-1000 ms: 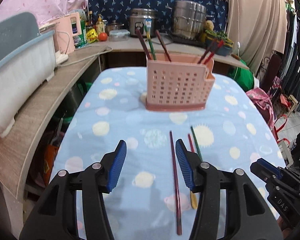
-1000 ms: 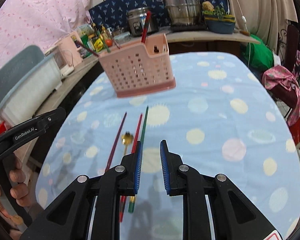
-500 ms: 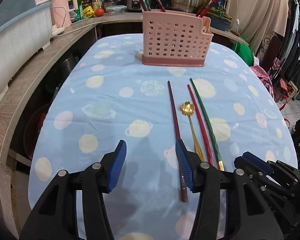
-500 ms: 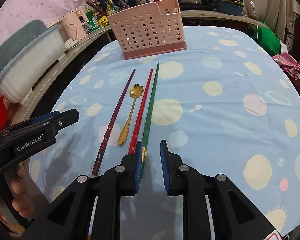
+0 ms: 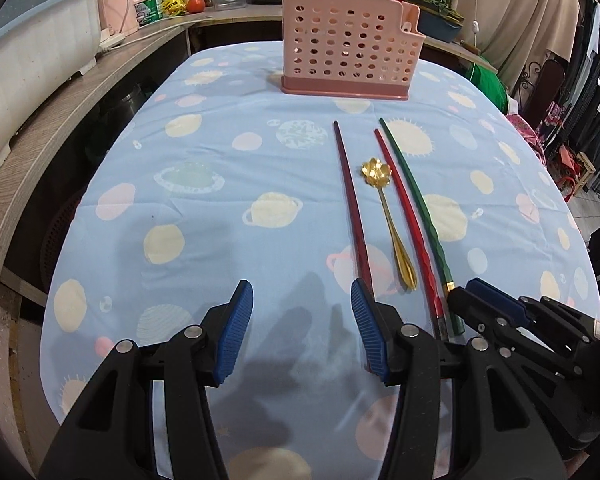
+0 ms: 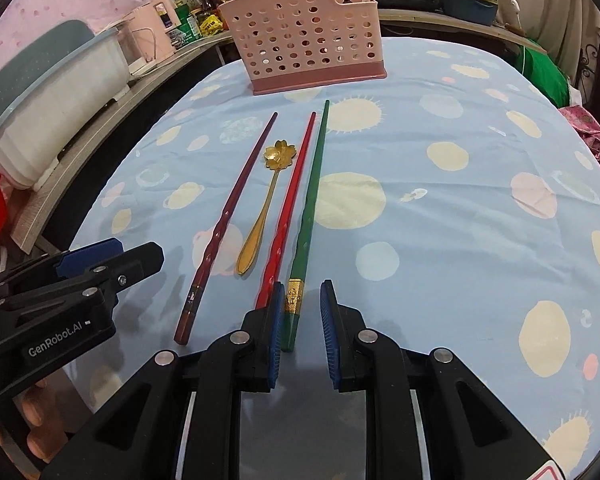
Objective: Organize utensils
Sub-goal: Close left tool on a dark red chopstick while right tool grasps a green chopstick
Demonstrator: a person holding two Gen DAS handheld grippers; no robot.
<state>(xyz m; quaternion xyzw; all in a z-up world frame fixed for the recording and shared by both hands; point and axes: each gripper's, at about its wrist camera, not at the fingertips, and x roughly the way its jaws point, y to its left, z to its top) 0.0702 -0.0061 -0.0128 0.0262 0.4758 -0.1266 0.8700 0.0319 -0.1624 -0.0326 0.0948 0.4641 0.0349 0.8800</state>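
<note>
Standing well ahead of both grippers, the pink holder (image 6: pixel 300 32) waited for four loose utensils. The left gripper (image 5: pixel 302 320) gaped half open on nothing, the maroon chopstick (image 5: pixel 350 200) ending at its right pad. The right gripper (image 6: pixel 300 312), narrowly parted and also empty, bracketed the green chopstick (image 6: pixel 310 200); the red chopstick (image 6: pixel 292 200) passed behind its left finger, so closing could have pinched both. Only the right view showed that straddle. The gold spoon (image 6: pixel 266 200) lay between maroon and red.
</note>
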